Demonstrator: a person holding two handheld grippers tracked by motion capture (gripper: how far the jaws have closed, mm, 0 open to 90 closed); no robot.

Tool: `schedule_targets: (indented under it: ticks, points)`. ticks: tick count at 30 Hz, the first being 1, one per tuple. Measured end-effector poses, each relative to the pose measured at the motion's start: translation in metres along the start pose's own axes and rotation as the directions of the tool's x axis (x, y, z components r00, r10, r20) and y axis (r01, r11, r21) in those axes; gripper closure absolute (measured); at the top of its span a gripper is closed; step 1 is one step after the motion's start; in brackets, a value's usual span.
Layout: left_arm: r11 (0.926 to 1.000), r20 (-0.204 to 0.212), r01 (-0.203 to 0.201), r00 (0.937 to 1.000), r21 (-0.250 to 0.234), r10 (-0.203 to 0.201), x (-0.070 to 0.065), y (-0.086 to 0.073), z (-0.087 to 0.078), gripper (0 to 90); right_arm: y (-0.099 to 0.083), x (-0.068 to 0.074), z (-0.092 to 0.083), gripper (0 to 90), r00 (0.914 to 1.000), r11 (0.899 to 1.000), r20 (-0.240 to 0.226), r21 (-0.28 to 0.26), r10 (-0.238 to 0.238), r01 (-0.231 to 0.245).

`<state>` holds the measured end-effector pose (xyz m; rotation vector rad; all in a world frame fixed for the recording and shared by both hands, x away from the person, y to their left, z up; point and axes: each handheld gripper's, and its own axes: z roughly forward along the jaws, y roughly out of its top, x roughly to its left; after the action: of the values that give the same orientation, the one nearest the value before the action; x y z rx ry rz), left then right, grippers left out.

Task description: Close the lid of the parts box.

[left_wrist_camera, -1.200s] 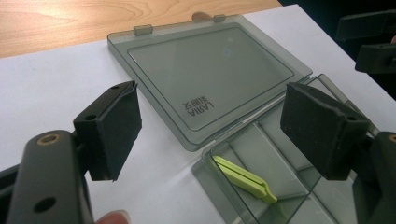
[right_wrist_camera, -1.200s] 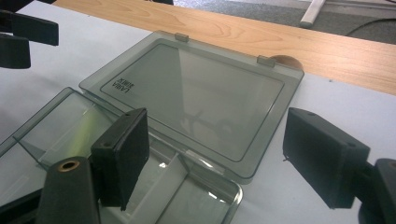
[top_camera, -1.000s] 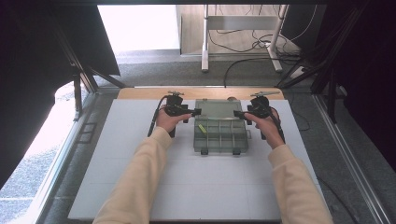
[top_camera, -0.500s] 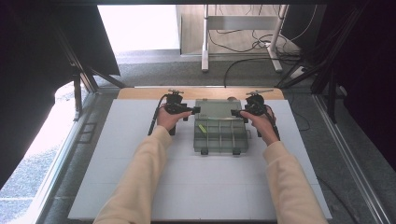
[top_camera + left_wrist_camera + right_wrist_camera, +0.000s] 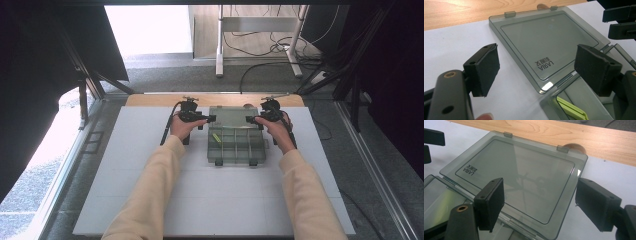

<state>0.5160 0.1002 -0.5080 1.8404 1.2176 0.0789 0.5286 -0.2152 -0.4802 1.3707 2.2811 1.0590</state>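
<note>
Smoky translucent hard-plastic compartment box (image 5: 236, 145), centre frame, lid (image 5: 549, 42) flat open: light, stiff, slick; grip lid edges; left gripper (image 5: 544, 67) and right gripper (image 5: 544, 202) both gaping, empty.

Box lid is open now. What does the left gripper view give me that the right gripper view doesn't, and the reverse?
The left gripper view alone has the yellow-green piece lying in the box's near compartment, plus a fingertip at the bottom edge.

The right gripper view alone has the round notch in the wooden edge behind the lid, and the reflection on the lid panel.

Both share the smoky clear lid folded back flat on the white table, its two latch tabs, the printed brand mark, and each gripper's own jaws spread wide with nothing between them.
</note>
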Motion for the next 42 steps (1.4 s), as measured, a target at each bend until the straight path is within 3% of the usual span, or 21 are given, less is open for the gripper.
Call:
schedule_targets:
  ticks: [23, 34, 42]
  points:
    - [0.9988, 0.001, 0.012, 0.9999, 0.046, -0.012, 0.001, -0.002, 0.013, 20.6, -0.003, -0.008, 0.006, 23.1, 0.9992, 0.999, 0.005, 0.033, 0.039, -0.039]
    - [0.9984, -0.032, -0.020, 0.9992, 0.053, 0.022, -0.001, -0.002, 0.014, 20.9, -0.005, -0.008, 0.010, 22.7, 0.9989, 0.998, -0.001, 0.039, 0.046, -0.046]
    - [0.9990, -0.048, -0.030, 0.9984, 0.033, 0.032, -0.004, -0.001, 0.014, 20.9, -0.005, -0.007, 0.010, 22.7, 0.9988, 0.998, 0.002, 0.035, 0.049, -0.049]
